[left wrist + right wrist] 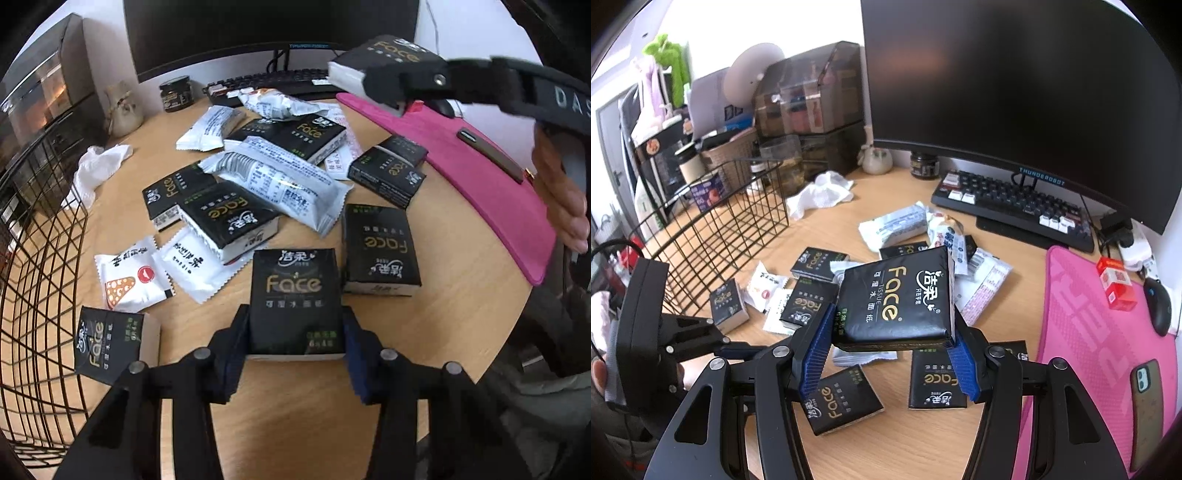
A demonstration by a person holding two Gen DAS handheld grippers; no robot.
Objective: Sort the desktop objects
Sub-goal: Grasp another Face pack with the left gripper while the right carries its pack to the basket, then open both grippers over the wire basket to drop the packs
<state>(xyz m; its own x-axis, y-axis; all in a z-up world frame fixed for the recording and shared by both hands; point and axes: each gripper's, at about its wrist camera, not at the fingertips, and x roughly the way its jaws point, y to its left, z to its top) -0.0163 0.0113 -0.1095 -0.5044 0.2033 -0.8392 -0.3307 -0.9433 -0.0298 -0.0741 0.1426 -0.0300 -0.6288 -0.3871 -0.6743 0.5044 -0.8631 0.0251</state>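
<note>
Several black "Face" tissue packs and white snack packets lie scattered on the wooden desk [424,350]. My left gripper [295,343] points down at the near edge of the pile, its blue pads pressed on both sides of an upright tissue pack [295,295] that rests on the desk. My right gripper [890,350] is shut on another tissue pack [897,299], held tilted in the air above the pile. In the left wrist view this right gripper [384,88] and its pack [384,55] hover at the upper right, over the pink mat's far end.
A black wire basket [37,258] [731,221] stands at the left. A pink mat [1089,314] carries a phone [1145,406], a red box [1115,282] and a mouse [1158,306]. Keyboard [1015,206] and monitor [1015,92] stand behind; a crumpled white tissue [99,170] lies near the basket.
</note>
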